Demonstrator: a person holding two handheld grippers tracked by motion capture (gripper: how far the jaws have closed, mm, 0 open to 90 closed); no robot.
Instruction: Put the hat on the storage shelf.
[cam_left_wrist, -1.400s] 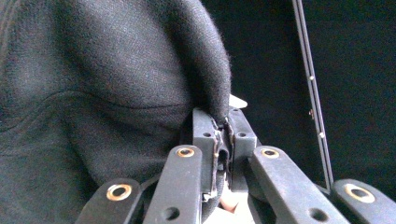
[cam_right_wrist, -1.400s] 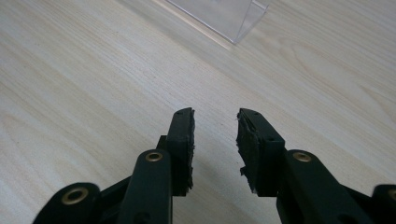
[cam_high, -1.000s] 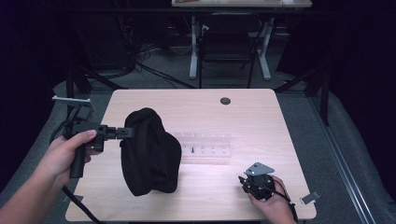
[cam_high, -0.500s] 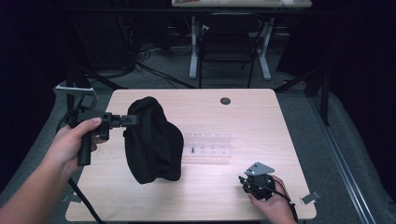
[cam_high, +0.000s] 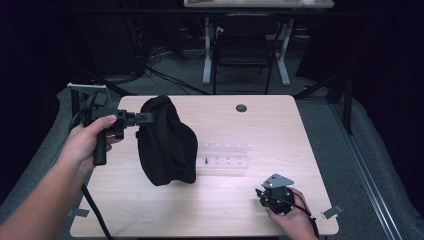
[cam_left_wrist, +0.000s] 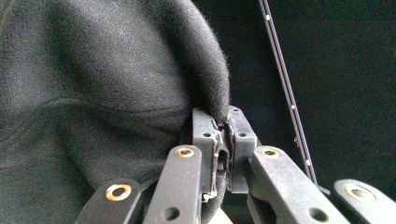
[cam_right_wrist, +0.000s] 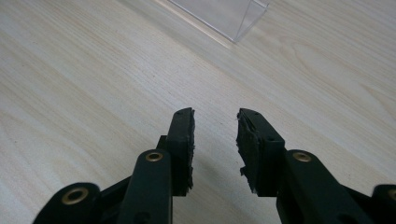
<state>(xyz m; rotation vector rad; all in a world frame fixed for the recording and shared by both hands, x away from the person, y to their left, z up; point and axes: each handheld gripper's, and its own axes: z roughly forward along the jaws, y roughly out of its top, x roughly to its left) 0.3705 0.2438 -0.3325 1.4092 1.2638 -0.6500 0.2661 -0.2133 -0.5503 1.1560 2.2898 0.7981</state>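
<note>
Left tool (cam_left_wrist: 223, 135) pinches black cloth (cam_high: 165, 142); right tool (cam_right_wrist: 215, 140) spread over table (cam_high: 280, 125); no writing readable.

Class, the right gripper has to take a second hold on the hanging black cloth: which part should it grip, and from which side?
Probably the lower hem of the black cloth, approached from the right. The left gripper pinches its top edge, so the cloth hangs down to the table; the open right gripper faces that side.

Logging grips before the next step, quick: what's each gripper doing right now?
Left gripper: shut on the black cloth.
Right gripper: open, holding nothing, over the table.
</note>
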